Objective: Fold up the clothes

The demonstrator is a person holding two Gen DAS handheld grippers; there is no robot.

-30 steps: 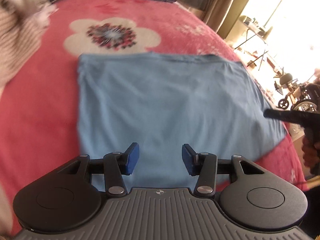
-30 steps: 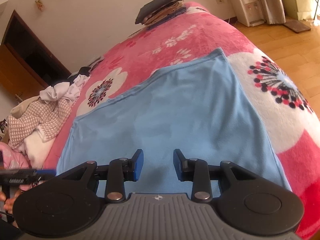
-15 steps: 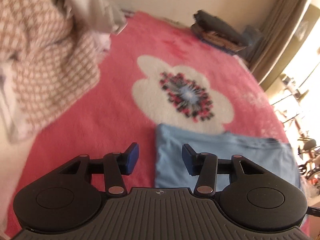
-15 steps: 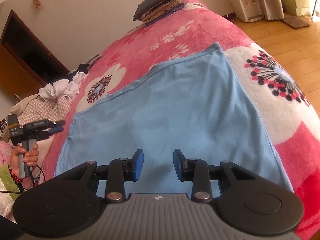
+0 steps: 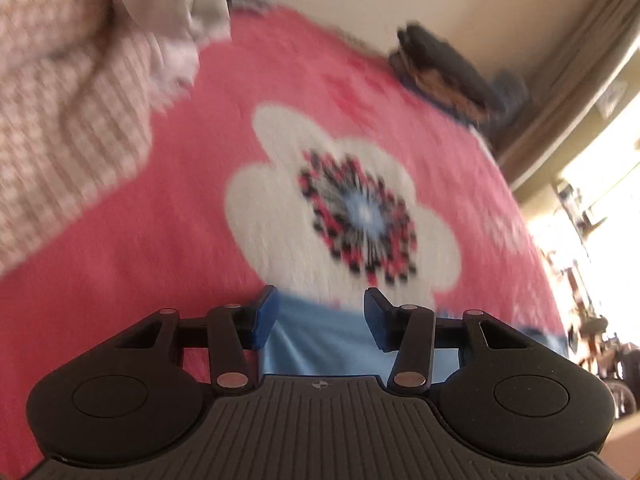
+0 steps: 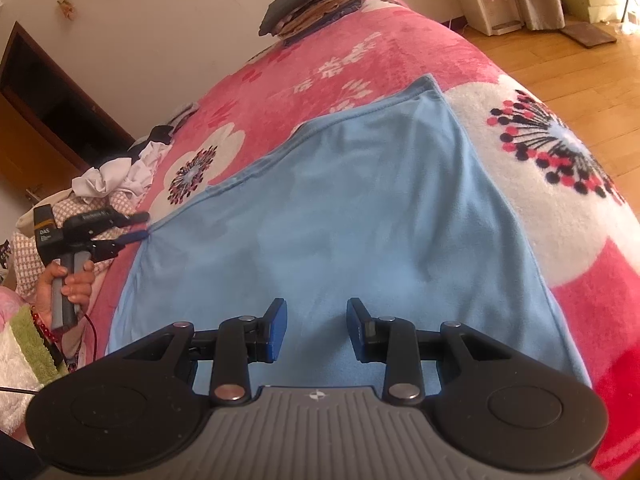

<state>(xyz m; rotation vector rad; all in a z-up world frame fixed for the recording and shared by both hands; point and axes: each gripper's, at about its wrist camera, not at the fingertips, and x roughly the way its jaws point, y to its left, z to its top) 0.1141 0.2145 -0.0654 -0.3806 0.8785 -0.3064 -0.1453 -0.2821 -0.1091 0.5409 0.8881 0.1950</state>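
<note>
Swung over to the blue shirt's (image 6: 340,216) corner, left tool (image 6: 136,226) gapes empty (right tool (image 6: 316,330) too).

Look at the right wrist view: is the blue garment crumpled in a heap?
No, the blue garment lies spread flat on the pink blanket.

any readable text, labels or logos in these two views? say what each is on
"DAS": white print on the black body of the left gripper, seen from the right wrist camera; a smaller line beneath it is too small to read.
White lettering along the top of the same gripper's body: blurred, unreadable.
Round crosshair emblem on the grey housing in both views: a mark, no letters.
Nothing readable on the blue garment or the blanket.
</note>
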